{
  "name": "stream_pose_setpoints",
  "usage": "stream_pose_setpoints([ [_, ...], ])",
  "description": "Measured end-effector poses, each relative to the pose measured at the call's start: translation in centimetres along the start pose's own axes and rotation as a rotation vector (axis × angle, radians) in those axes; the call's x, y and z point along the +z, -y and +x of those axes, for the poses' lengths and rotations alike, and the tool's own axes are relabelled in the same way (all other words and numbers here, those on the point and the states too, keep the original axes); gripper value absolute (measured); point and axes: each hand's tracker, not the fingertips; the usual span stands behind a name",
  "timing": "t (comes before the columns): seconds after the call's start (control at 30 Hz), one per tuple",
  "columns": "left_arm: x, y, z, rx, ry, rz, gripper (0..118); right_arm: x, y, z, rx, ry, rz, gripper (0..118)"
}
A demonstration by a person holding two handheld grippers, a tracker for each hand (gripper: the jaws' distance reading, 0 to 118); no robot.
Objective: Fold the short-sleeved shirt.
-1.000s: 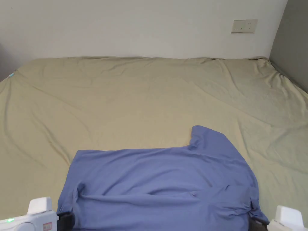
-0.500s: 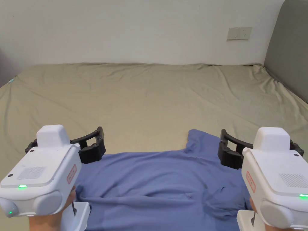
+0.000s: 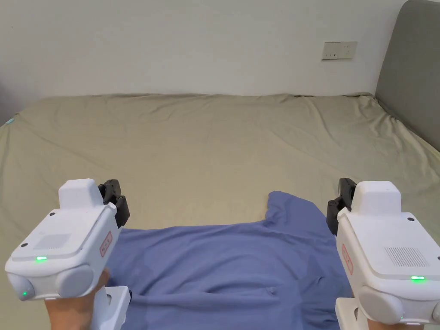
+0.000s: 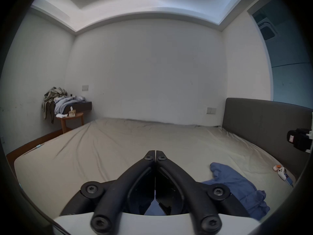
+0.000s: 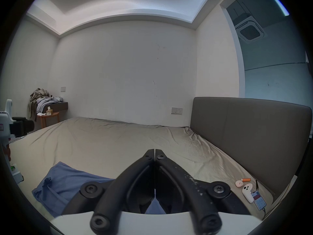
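Head view: we hold the left tongs (image 3: pixel 115 202) and the right tongs (image 3: pixel 343 202) up above the near part of the bed (image 3: pixel 206 146), one at each side of the shirt (image 3: pixel 232 262). The shirt is blue and lies spread across the near edge of the tan sheet, wrinkled, with one sleeve poking toward the far side near the right tongs. Neither tongs touches the cloth.

In the left gripper view, the left tongs (image 4: pixel 155 156) have their jaws pressed tip to tip with nothing between them, pointing across the bed toward the far wall. The shirt (image 4: pixel 237 184) lies lower right of them, and the right tongs (image 4: pixel 298 142) appear at the right edge in front of the grey headboard (image 4: pixel 264 120).

In the right gripper view, the right tongs (image 5: pixel 155 154) are likewise closed tip to tip and empty. The shirt (image 5: pixel 67 179) sits to their lower left, and the left tongs (image 5: pixel 22 126) show at the left edge. Small items lie on the sheet by the headboard: a white controller (image 5: pixel 247 192), a phone (image 5: pixel 259 201) and an orange piece (image 5: pixel 246 179). A side stand (image 5: pixel 49 118) with heaped clothes stands in the far corner.
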Motion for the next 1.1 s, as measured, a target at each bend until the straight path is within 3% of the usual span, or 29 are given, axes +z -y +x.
stream_pose_setpoints([
  [0.23,-11.7,1.1,-4.5,0.083,0.018,-0.393,0,-4.4,-0.1,-0.4,0.024,-0.005,-0.023,1],
  [0.4,-19.5,3.7,-7.1,0.160,-0.006,-0.574,2,-8.7,0.7,-1.0,0.033,-0.002,-0.063,1],
  [0.5,-23.3,6.0,-8.4,0.171,-0.052,-0.655,33,-11.2,1.5,-1.3,0.037,0.002,-0.091,1],
  [0.53,-24.1,6.7,-8.7,0.189,-0.062,-0.662,33,-11.9,1.7,-1.4,0.037,0.004,-0.100,1],
  [0.6,-25.9,8.3,-9.2,0.200,-0.064,-0.726,89,-13.4,2.4,-1.6,0.039,0.008,-0.123,1],
  [0.63,-26.5,9.0,-9.4,0.194,-0.072,-0.751,107,-14.0,2.7,-1.7,0.038,0.008,-0.135,1],
  [0.77,-28.5,12.1,-9.8,0.168,-0.109,-0.792,100,-16.3,4.3,-1.9,0.047,0.019,-0.180,1],
  [0.83,-28.9,13.3,-9.5,0.166,-0.099,-0.834,81,-17.0,5.0,-1.8,0.047,0.024,-0.204,1],
  [0.9,-28.6,13.6,-8.9,0.037,-0.114,-0.773,75,-17.9,5.7,-1.4,0.040,0.025,-0.240,1],
  [1.03,-28.4,13.2,-7.9,-0.022,-0.085,-0.767,8,-20.6,6.6,0.4,-0.002,0.036,-0.333,3],
  [1.1,-28.2,12.6,-8.2,-0.022,-0.079,-0.758,4,-22.8,7.1,1.8,-0.028,0.053,-0.372,3],
])
